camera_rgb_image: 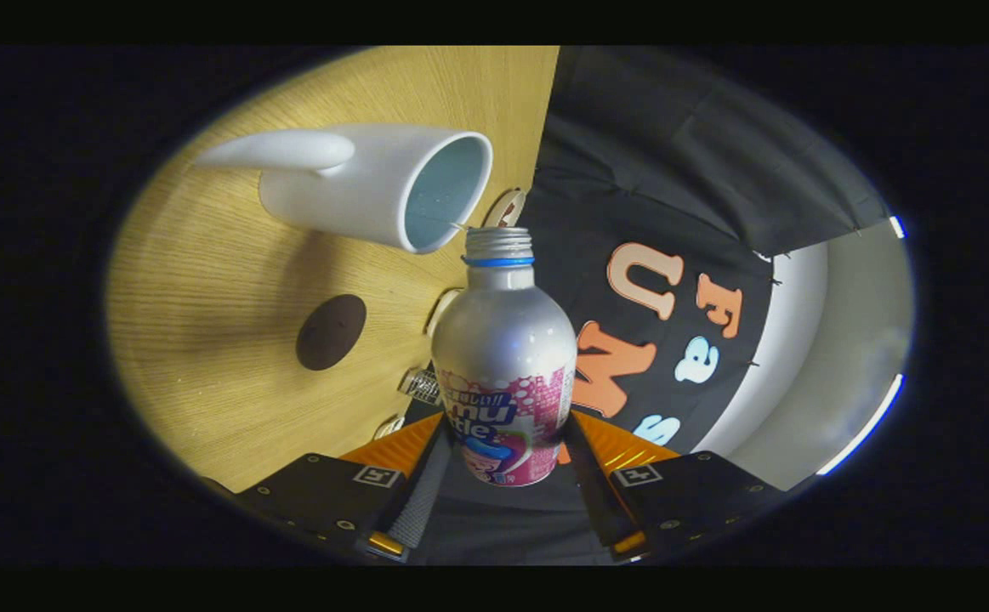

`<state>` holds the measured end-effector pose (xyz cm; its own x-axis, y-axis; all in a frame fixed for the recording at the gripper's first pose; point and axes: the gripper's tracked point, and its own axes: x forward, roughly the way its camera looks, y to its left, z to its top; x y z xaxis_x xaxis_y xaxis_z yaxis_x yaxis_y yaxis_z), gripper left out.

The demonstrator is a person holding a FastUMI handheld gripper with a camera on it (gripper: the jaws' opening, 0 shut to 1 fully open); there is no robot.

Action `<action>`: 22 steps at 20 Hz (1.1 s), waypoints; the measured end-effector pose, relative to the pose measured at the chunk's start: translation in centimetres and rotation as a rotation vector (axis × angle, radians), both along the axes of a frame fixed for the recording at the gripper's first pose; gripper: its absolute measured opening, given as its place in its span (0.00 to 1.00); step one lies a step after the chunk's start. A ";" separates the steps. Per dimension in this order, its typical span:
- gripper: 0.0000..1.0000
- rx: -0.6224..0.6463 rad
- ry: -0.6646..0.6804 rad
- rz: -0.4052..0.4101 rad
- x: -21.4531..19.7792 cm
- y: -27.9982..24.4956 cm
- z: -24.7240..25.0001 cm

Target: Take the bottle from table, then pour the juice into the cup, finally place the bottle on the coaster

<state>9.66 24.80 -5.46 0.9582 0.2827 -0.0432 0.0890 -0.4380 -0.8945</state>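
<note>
Gripper view, tilted hard so that the wooden table (205,340) stands like a wall on one side. Held between the two fingers of the gripper (507,442): a silver metal bottle (504,357) with a pink-and-white label on its lower body, both fingers pressed against the label's sides. Cap off, threaded neck bare, a blue ring just under the threads. Bottle mouth aimed ahead of the fingers and sitting right at the rim of a white cup (375,183), close enough that touching or a sliver apart cannot be told. Cup standing on the table, its open mouth turned toward the bottle neck, pale blue inside, a long white handle sticking out from the far side of its wall. No stream of juice discernible between neck and cup; level inside the cup too hard to judge.

On the table beside the bottle's shoulder and well apart from the cup: a round dark-brown coaster (331,331), lying flat and bare. Along the table's edge, behind the bottle: several small pale clips or tabs (505,206), partly hidden and too small to make out. Beyond the table edge, black cloth of the booth's wall (673,153), draped and creased, with a pale curved surface (834,340) past it and thin bright strips of light along that side.
</note>
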 end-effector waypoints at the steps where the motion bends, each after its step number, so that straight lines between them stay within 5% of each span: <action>1: 0.75 0.007 0.007 -0.002 0.0 0.0 -0.2; 12: 0.75 0.103 0.061 -0.046 -0.2 -1.3 -1.5; 22: 0.76 0.440 0.247 -0.135 -0.2 -2.2 -2.2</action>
<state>9.41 22.64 -7.65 0.9636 0.1997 -0.1778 -0.1796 -0.0093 -0.9837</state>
